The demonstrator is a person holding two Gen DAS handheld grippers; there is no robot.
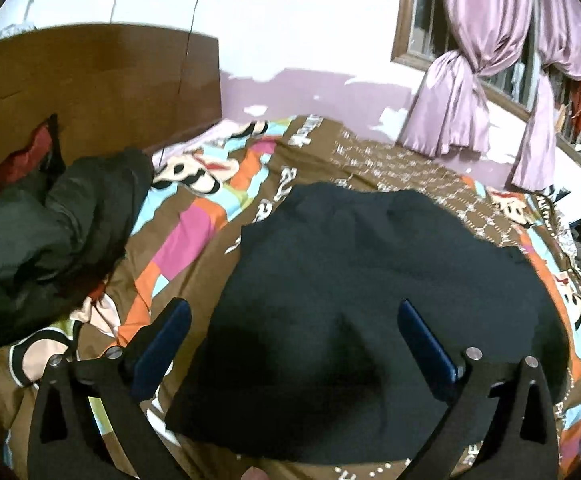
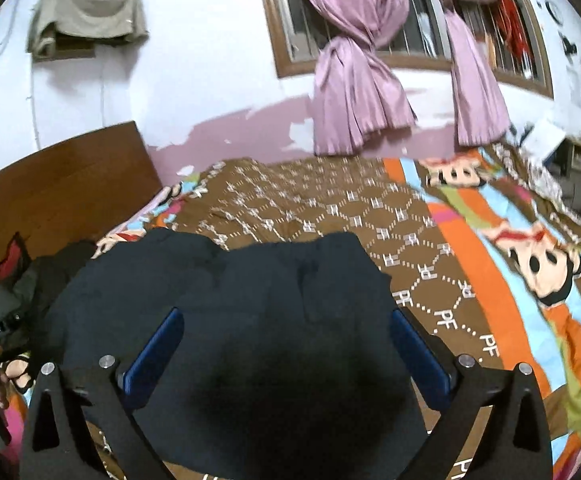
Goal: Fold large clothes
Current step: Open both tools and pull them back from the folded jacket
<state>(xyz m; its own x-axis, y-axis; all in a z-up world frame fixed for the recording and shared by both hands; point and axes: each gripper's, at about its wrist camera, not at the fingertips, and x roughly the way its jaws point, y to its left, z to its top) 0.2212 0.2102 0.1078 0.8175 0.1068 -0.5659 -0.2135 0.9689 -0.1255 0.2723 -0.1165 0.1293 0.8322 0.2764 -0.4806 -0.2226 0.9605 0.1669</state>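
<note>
Both jaws stand released, spread wide, with nothing clamped between them. Left gripper [image 1: 294,344] hangs over the near left part of the dark garment [image 1: 370,272]; right gripper [image 2: 286,348] hangs over its near right part. Garment lies folded and flat on the patterned bedspread [image 2: 490,248], toward its near edge. A heap of dark clothes [image 1: 50,232] sits beside the wooden headboard [image 1: 90,80].
</note>
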